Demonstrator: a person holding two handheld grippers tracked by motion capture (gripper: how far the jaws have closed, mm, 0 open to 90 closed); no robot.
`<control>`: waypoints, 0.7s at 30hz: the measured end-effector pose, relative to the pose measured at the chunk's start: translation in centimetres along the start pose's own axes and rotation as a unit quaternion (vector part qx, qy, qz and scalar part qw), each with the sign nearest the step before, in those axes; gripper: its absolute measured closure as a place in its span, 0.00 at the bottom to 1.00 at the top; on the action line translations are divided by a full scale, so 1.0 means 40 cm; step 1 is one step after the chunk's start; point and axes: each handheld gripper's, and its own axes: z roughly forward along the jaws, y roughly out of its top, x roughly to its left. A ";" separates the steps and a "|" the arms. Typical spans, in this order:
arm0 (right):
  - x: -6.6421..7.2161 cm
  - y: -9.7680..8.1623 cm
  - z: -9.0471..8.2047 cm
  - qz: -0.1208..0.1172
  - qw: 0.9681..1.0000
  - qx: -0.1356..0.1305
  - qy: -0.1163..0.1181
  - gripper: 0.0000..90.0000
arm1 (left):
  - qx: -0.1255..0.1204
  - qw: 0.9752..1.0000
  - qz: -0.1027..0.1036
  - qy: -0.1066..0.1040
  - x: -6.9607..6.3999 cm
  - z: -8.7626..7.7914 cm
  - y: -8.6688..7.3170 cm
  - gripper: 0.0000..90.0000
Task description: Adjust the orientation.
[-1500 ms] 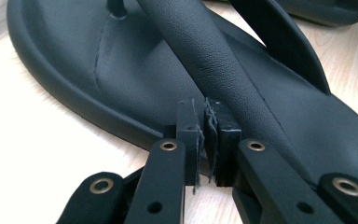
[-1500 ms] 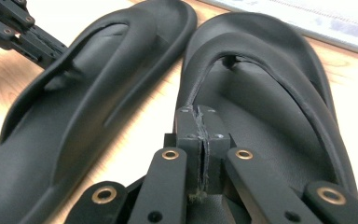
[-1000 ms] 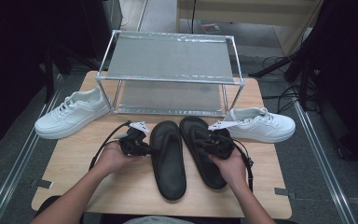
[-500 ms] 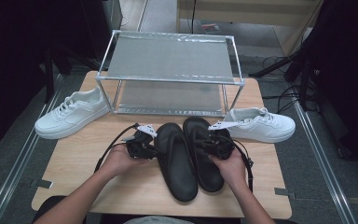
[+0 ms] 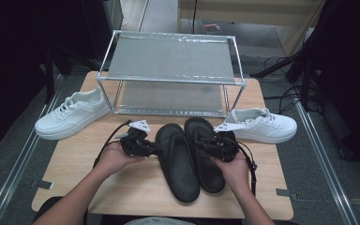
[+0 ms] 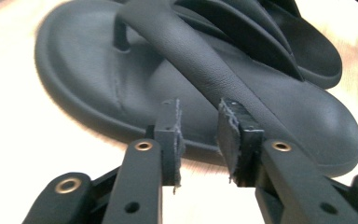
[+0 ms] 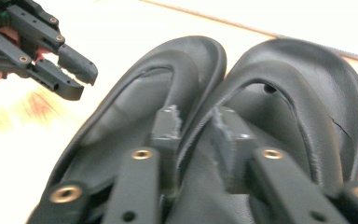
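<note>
Since the earlier frame both sandals (image 5: 190,159) sit closer together and the left gripper (image 5: 155,149), at nine o'clock, and the right gripper (image 5: 200,143) have just been opening to a narrow gap, empty, so a careless withdrawal could snag a strap.

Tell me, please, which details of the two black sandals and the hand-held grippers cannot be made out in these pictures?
- Left sandal: in the left gripper view its heel end is cut off by the frame's right edge.
- Right sandal: in the right gripper view its near part is hidden behind the right hand-held gripper.
- Left hand-held gripper: in the high view the jaw gap is too small to judge.
</note>
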 end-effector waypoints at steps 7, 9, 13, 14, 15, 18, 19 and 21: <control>0.028 -0.018 -0.017 -0.015 1.000 -0.026 -0.001 0.63 | -0.016 1.000 -0.011 0.008 0.015 -0.051 -0.007 0.70; 0.034 -0.021 -0.020 -0.014 0.999 -0.033 -0.007 0.59 | -0.026 1.000 -0.011 0.011 0.018 -0.061 -0.008 0.68; 0.043 -0.029 -0.020 -0.013 0.999 -0.042 -0.018 0.55 | -0.031 0.999 -0.011 0.018 0.020 -0.071 -0.010 0.64; 0.044 -0.032 -0.019 -0.008 0.999 -0.042 -0.021 0.55 | -0.029 0.999 -0.010 0.020 0.020 -0.072 -0.010 0.63; 0.044 -0.035 -0.017 -0.005 0.999 -0.044 -0.020 0.55 | -0.028 0.999 -0.009 0.021 0.020 -0.072 -0.010 0.62; 0.048 -0.040 -0.008 -0.002 0.999 -0.045 -0.022 0.51 | -0.027 0.999 -0.005 0.024 0.019 -0.071 -0.011 0.59; 0.050 -0.041 -0.002 -0.006 0.999 -0.043 -0.024 0.49 | -0.027 0.999 -0.003 0.028 0.019 -0.071 -0.011 0.57; 0.055 -0.042 0.006 -0.011 0.999 -0.040 -0.032 0.47 | -0.028 0.999 0.001 0.035 0.020 -0.072 -0.013 0.54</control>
